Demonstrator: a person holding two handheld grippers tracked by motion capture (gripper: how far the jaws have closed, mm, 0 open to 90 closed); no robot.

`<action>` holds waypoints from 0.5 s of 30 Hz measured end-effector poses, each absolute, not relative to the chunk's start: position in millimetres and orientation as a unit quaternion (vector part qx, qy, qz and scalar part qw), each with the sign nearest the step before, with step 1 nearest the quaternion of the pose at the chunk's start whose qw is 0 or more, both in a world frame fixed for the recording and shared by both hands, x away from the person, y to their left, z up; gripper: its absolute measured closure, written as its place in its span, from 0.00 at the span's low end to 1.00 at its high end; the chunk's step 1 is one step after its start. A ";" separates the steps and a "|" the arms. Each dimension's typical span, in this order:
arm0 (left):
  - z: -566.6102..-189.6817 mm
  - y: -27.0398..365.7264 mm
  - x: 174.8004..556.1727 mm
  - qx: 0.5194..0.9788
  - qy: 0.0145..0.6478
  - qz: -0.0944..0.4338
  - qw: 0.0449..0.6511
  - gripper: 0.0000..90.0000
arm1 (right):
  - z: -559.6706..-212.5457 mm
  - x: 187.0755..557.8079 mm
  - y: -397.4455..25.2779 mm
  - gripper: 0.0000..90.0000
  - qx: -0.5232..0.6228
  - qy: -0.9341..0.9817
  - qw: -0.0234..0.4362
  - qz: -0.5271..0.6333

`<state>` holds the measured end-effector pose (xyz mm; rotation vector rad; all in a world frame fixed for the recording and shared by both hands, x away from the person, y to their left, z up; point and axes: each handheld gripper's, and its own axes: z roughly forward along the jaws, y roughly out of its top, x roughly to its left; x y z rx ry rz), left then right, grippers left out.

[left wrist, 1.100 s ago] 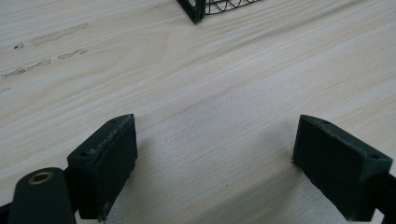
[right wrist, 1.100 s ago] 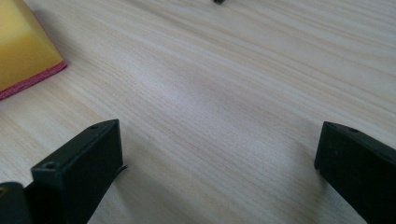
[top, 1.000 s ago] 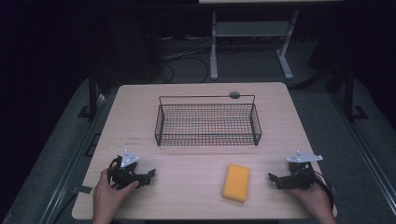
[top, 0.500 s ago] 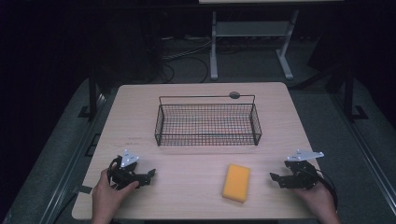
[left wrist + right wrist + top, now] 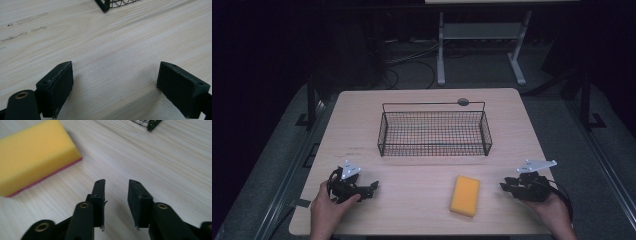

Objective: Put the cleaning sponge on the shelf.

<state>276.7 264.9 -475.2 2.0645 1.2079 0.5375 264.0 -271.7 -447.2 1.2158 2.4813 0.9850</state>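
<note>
The high view looks forward and down from above the person's side, taking in the whole wooden table (image 5: 422, 150) from well back. The left gripper view sits close over the tabletop, looking along its jaws toward a corner of the wire basket (image 5: 106, 5) ahead. The right gripper view is equally low, sharing that basket (image 5: 147, 125) ahead-right and the yellow sponge (image 5: 35, 155) ahead-left.

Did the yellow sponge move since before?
No. The yellow sponge lies in the same spot on the table, just as far in front of the wire basket.
</note>
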 end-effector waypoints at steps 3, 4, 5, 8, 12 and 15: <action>-475.2 264.9 276.7 0.792 0.464 0.206 0.338 0.14 | -445.3 264.3 -268.8 0.87 0.404 0.845 0.098 0.338; -475.2 264.9 276.7 0.793 0.464 0.206 0.338 0.14 | -444.9 264.6 -267.7 0.89 0.402 0.846 0.095 0.337; -475.2 264.9 276.7 0.792 0.464 0.206 0.338 0.14 | -444.6 265.0 -266.6 0.92 0.399 0.848 0.094 0.336; -475.2 264.9 276.7 0.792 0.464 0.206 0.338 0.14 | -442.9 265.6 -262.7 0.99 0.398 0.851 0.090 0.331; -475.2 264.9 276.7 0.792 0.464 0.206 0.338 0.14 | -441.6 267.3 -256.2 1.00 0.390 0.857 0.085 0.326; -475.2 264.9 276.7 0.792 0.464 0.206 0.338 0.14 | -441.7 268.5 -250.8 1.00 0.384 0.860 0.080 0.326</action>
